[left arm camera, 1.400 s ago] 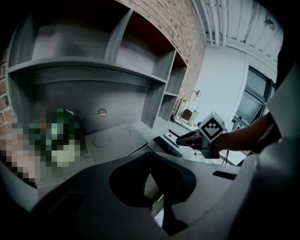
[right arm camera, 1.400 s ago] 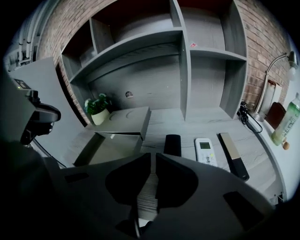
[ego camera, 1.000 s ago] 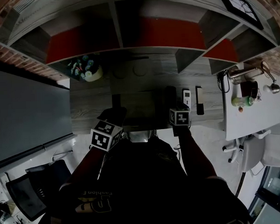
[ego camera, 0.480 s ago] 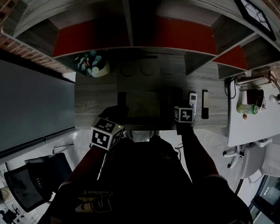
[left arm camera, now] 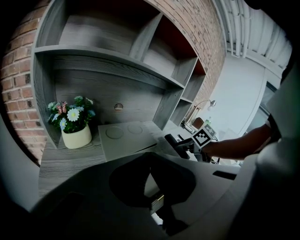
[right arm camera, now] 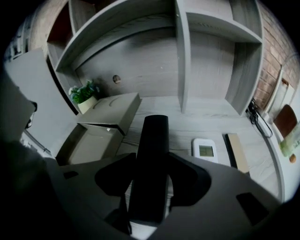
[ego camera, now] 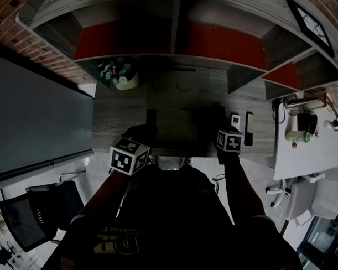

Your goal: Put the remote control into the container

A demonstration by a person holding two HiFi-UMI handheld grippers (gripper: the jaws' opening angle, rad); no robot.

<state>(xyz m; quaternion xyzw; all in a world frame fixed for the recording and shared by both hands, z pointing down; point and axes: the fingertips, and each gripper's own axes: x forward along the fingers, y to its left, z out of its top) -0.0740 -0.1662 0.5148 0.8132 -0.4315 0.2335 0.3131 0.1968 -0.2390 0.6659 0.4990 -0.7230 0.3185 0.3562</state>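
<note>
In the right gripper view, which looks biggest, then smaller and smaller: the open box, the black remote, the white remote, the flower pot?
1. open box
2. black remote, though it is closest to the camera, which makes it look bigger
3. white remote and flower pot: about alike, and the pot is farther away

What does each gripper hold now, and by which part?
The right gripper holds the black remote control by its near half; the far end sticks out forward. The left gripper holds nothing.
</note>
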